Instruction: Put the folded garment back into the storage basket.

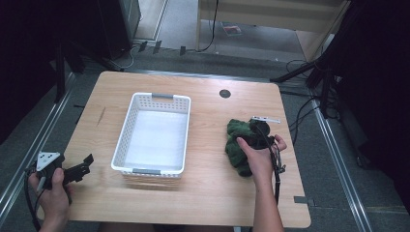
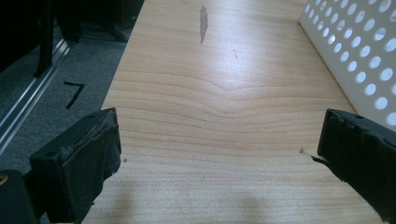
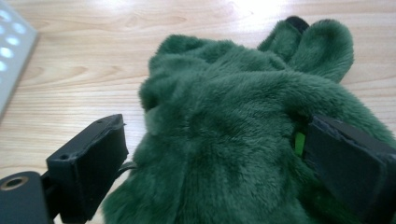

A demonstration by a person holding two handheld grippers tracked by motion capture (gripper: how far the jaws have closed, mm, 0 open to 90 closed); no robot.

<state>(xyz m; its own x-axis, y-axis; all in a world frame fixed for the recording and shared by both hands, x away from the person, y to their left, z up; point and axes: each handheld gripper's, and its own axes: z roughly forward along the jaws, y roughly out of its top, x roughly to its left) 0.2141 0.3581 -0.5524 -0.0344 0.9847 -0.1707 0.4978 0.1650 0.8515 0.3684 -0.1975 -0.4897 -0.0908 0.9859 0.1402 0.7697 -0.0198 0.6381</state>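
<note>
Straddling the green plush toy [image 3: 233,140] with the right gripper [image 3: 212,163], jaws wide open on either side of it, nothing squeezed yet. Needed next: closing on the fur, lifting toward the white basket [image 1: 126,126]. Left gripper [image 2: 219,158] gaping, empty, over bare table [image 2: 224,93].

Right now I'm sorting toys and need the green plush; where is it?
In the high view the green plush lies on the table's right half, right of the white basket, with the right hand-held gripper over it, jaws open around it.
</note>
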